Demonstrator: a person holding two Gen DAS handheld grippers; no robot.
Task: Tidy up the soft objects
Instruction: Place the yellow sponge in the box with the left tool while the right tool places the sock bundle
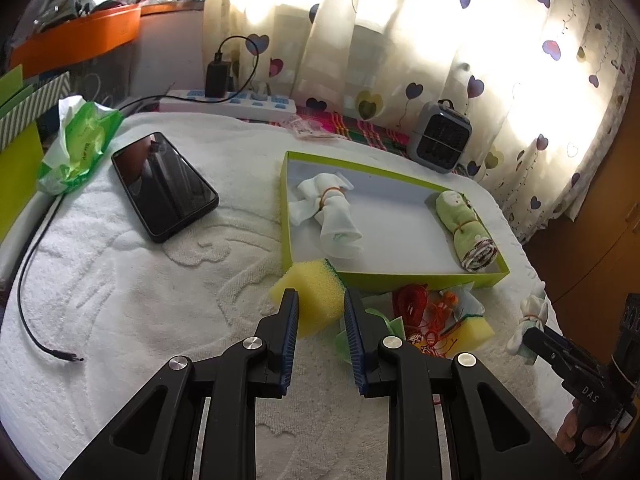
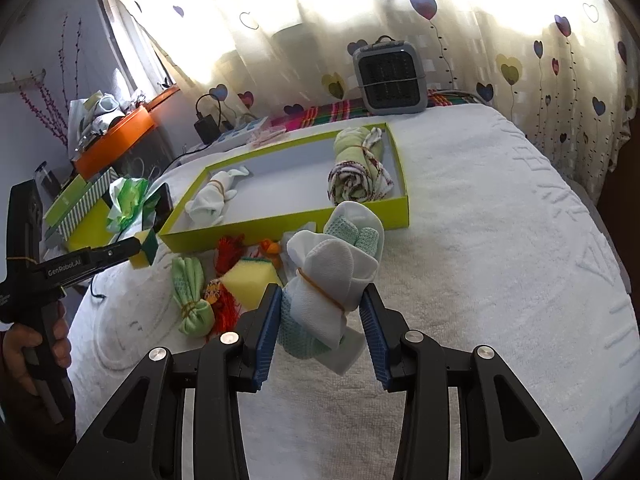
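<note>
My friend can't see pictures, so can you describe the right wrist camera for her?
The right gripper squeezes a white and mint sock bundle above a white towel. Behind sits a green tray holding two cloth rolls; the left gripper grips a yellow sponge.

A bed covered by a white embossed towel (image 1: 140,300) carries everything. Ahead of the left jaws and slightly to their right lies a shallow lime-green box (image 1: 400,278), open side up; seen from the right jaws it sits ahead and to their left. Just before its near wall lies a heap: a yellow sponge (image 2: 250,280), red-orange thread (image 2: 228,250) and a tied green cloth bundle (image 2: 192,296). Well to the left of the left jaws a black phone (image 1: 164,186) lies flat, with a green tissue pack (image 1: 78,148) beyond it at the edge and a black cable (image 1: 28,272) trailing along the left side. Far ahead, by the curtain, stand a grey fan heater (image 1: 440,138) on a plaid cloth (image 1: 360,126) and a white power strip (image 1: 228,102).
</note>
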